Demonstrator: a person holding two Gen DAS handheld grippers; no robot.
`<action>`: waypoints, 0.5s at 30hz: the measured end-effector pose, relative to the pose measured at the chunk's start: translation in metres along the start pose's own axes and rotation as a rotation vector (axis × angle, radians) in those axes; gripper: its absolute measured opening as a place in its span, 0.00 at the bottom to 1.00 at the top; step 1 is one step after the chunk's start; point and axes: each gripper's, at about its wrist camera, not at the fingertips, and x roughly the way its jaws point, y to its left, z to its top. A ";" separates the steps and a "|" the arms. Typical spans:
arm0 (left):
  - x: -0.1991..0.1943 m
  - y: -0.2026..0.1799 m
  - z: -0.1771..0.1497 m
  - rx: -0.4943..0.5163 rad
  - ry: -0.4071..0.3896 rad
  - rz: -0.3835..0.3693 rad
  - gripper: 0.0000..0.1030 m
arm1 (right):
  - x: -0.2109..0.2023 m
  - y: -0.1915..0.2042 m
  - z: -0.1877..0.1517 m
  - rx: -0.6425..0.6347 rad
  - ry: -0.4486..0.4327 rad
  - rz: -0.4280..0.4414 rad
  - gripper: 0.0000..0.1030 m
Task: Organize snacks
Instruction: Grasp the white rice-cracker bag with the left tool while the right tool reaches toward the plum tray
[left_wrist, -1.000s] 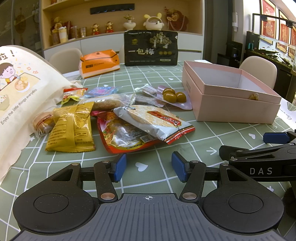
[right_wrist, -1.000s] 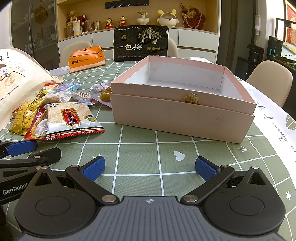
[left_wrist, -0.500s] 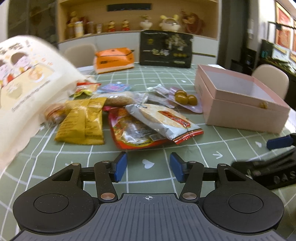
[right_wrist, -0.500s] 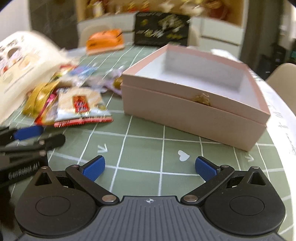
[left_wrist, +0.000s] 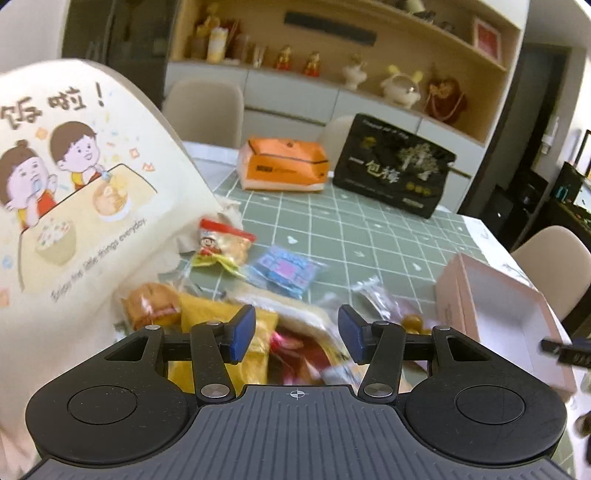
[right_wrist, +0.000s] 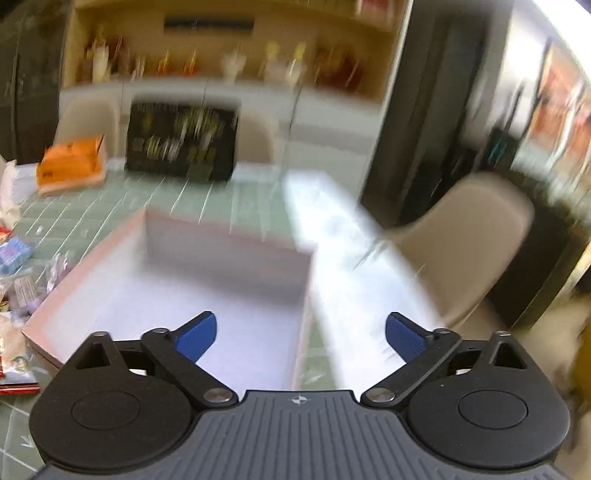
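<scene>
**Jaws over snacks and box**

The green-checked table (left_wrist: 369, 229) carries everything. Only the left view shows the cream printed bag (left_wrist: 74, 177), left of the jaws. The pink box (right_wrist: 166, 291) lies open beneath the right gripper (right_wrist: 300, 334), blurred. The snack pile (left_wrist: 258, 280), bright crinkled packets, sits under and ahead of the left gripper (left_wrist: 297, 334). Both jaws gape, empty; the right wider.
</scene>
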 end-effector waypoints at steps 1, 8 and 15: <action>0.003 0.002 0.006 0.009 0.005 -0.007 0.54 | 0.010 -0.001 0.002 0.025 0.037 0.050 0.82; 0.045 -0.023 0.035 0.148 0.076 -0.131 0.54 | 0.056 0.030 0.036 -0.001 0.058 0.177 0.81; 0.165 -0.069 0.054 0.257 0.183 -0.204 0.49 | 0.065 0.048 0.063 -0.006 0.048 0.218 0.81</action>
